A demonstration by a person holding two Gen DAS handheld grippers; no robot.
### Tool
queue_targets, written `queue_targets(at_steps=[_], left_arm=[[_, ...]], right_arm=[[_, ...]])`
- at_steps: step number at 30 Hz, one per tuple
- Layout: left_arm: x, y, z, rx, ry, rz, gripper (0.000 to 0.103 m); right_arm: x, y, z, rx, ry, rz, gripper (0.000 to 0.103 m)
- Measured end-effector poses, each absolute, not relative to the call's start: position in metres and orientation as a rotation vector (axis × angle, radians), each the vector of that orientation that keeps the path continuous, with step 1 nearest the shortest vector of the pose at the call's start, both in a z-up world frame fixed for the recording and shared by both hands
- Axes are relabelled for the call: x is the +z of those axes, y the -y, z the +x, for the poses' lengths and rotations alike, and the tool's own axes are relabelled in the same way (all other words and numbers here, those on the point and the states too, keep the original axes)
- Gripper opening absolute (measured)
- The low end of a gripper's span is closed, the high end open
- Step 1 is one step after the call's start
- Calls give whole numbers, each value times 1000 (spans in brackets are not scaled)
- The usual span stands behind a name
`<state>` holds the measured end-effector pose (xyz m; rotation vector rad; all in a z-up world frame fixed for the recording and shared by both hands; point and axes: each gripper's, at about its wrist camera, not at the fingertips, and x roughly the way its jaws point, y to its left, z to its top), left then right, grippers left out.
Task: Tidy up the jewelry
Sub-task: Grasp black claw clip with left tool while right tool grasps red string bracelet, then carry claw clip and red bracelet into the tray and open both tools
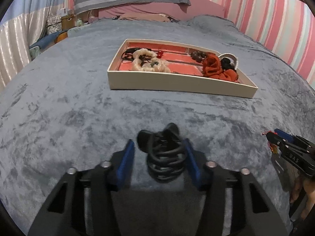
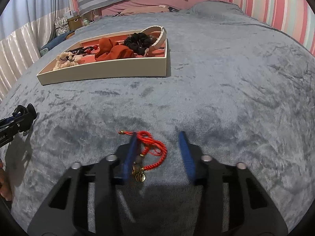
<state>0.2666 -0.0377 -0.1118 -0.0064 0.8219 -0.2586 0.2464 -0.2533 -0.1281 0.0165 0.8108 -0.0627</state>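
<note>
A bundle of black hair ties (image 1: pixel 165 157) lies on the grey-blue blanket between the blue pads of my left gripper (image 1: pixel 158 141). The right pad touches it and a sliver of blanket shows beside the left pad. A red braided cord bracelet with gold charms (image 2: pixel 152 147) lies between the pads of my right gripper (image 2: pixel 158 134). It rests against the left pad, well apart from the right pad. Further back stands a cream tray (image 1: pixel 177 86) with a coral lining. It holds a cream scrunchie (image 1: pixel 145 61), an orange-red scrunchie (image 1: pixel 212 64), a black scrunchie (image 1: pixel 226 63) and brown beads (image 1: pixel 197 56).
A white headband (image 2: pixel 159 35) leans on the far right corner of the tray (image 2: pixel 102 72). The right gripper (image 1: pixel 275 137) shows at the right edge of the left wrist view, and the left gripper (image 2: pixel 25 110) at the left edge of the right wrist view. Pillows and striped walls lie behind.
</note>
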Motion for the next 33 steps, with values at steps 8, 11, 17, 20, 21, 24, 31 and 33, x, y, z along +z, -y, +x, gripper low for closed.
queue_targets(at_steps=[8, 11, 17, 20, 21, 24, 31, 33], left_arm=[[-111, 34, 266, -279, -824, -30, 37], [-109, 33, 265, -283, -823, -35, 37], [-85, 29, 269, -295, -779, -39, 37], [-61, 28, 281, -297, -742, -39, 37], [-54, 28, 287, -300, -732, -41, 37], [-29, 29, 307, -306, -692, -48, 37], [-7, 42, 377, -280, -687, -4, 37], [-8, 42, 396, -263, -692, 6, 37]], right_arm=[[-125, 253, 245, -62, -795, 14, 8], [-120, 253, 245, -52, -779, 23, 7], [-100, 254, 246, -36, -728, 44, 7], [-78, 254, 258, -26, -690, 48, 7], [-72, 253, 262, -24, -681, 51, 7], [-47, 252, 282, -9, -642, 63, 7], [-8, 240, 352, 14, -605, 45, 7], [-3, 234, 375, 19, -603, 34, 7]])
